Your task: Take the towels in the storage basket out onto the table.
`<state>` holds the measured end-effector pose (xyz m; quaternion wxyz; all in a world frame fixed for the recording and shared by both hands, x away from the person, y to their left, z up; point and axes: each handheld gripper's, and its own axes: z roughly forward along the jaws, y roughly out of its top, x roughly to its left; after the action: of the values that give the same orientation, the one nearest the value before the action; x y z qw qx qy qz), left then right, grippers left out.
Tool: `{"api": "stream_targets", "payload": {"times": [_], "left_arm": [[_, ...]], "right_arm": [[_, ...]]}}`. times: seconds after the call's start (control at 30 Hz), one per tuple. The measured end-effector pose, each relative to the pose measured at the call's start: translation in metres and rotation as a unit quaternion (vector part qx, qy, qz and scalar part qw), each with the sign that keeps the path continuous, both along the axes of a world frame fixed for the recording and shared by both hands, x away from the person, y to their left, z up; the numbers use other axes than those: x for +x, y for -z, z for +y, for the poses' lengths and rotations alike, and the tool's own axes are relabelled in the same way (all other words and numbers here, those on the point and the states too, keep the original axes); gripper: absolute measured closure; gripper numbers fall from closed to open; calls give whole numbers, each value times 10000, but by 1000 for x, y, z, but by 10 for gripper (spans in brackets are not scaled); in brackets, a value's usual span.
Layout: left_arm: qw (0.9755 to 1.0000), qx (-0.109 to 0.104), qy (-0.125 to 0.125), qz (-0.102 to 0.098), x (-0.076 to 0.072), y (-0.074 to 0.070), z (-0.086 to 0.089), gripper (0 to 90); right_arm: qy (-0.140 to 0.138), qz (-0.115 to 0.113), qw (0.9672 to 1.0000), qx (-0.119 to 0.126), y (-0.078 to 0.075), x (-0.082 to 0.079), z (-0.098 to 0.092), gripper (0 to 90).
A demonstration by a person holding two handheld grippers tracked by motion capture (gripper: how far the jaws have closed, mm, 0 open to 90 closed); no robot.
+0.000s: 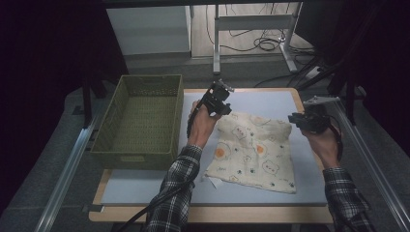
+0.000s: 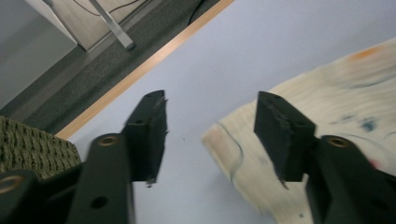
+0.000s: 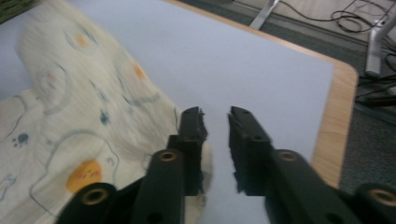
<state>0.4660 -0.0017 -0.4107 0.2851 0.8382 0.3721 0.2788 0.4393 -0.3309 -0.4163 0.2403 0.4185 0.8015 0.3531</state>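
Clearly both hands work on the printed cloth (image 1: 254,152), which lies flat on the pale blue surface (image 1: 270,99), just right of the green woven basket (image 1: 140,121). The left tool (image 1: 223,88) hangs above the far left corner of the cloth, and the right tool (image 1: 296,119) above the far right corner. I judge this placing serves to handle the two far corners together. In the left gripper view the left tool (image 2: 212,123) stands half open, with nothing between the jaws. In the right gripper view the right tool (image 3: 215,119) has a narrow gap and holds nothing; the cloth (image 3: 88,116) lies beside it. The long axis of the cloth runs from the far edge toward the person, a little slanted, with the near end toward the right.
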Motion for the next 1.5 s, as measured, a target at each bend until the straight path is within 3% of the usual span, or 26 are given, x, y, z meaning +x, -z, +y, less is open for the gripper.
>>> {"api": "stream_targets", "payload": {"times": [0.1, 0.17, 0.43, 0.5, 0.53, 0.63, 0.7, 0.73, 0.77, 0.87, 0.93, 1.03, 1.13, 1.37, 1.4, 1.43, 1.47, 1.5], "left_arm": [[9999, -23, 114, 55, -9, 11, 2, 410], [9991, -237, 167, 315, -19, 26, 10, 395], [9921, -733, 500, 888, -67, 68, 27, 430], [9908, -800, 532, 954, -82, 79, 31, 451], [9908, -800, 532, 954, -82, 79, 31, 467], [9870, -963, 627, 1123, -111, 98, 44, 489], [9848, -1070, 658, 1197, -122, 104, 49, 499], [9848, -1070, 658, 1197, -122, 104, 49, 498], [9842, -1082, 705, 1212, -134, 110, 54, 498], [9830, -1118, 683, 1286, -146, 120, 57, 500], [9843, -1154, 708, 1129, -152, 123, 57, 535], [9822, -1185, 812, 1213, -154, 121, 56, 820], [9810, -1096, 853, 1353, -159, 119, 57, 873], [9802, -1078, 901, 1396, -179, 117, 66, 853], [9807, -1092, 880, 1366, -179, 116, 67, 731], [9814, -1103, 842, 1324, -178, 115, 68, 731], [9834, -1150, 703, 1218, -171, 110, 69, 625], [9834, -1150, 703, 1218, -171, 110, 69, 575]], "right_arm": [[-26, 26, 9999, 125, 5, -9, -9, 725], [-33, 111, 9997, 199, 11, -16, -14, 708], [-321, 466, 9981, 232, 45, -54, -19, 699], [-425, 598, 9970, 235, 53, -67, -19, 707], [-481, 639, 9966, 211, 57, -73, -18, 716], [-642, 765, 9948, 215, 67, -95, -16, 723], [-739, 842, 9934, 247, 72, -108, -15, 723], [-739, 842, 9934, 247, 72, -108, -15, 723], [-802, 905, 9924, 225, 77, -122, -14, 723], [-850, 927, 9917, 259, 83, -138, -17, 710], [-846, 922, 9918, 256, 87, -146, -18, 697], [-794, 880, 9929, 114, 93, -154, -19, 689], [-774, 887, 9930, 75, 97, -156, -20, 685], [-798, 876, 9929, 118, 98, -156, -21, 678], [-783, 892, 9929, 110, 98, -155, -21, 670], [-772, 888, 9930, 104, 97, -154, -20, 663], [-720, 839, 9938, 116, 95, -151, -21, 640], [-720, 839, 9938, 116, 95, -151, -21, 640]]}}
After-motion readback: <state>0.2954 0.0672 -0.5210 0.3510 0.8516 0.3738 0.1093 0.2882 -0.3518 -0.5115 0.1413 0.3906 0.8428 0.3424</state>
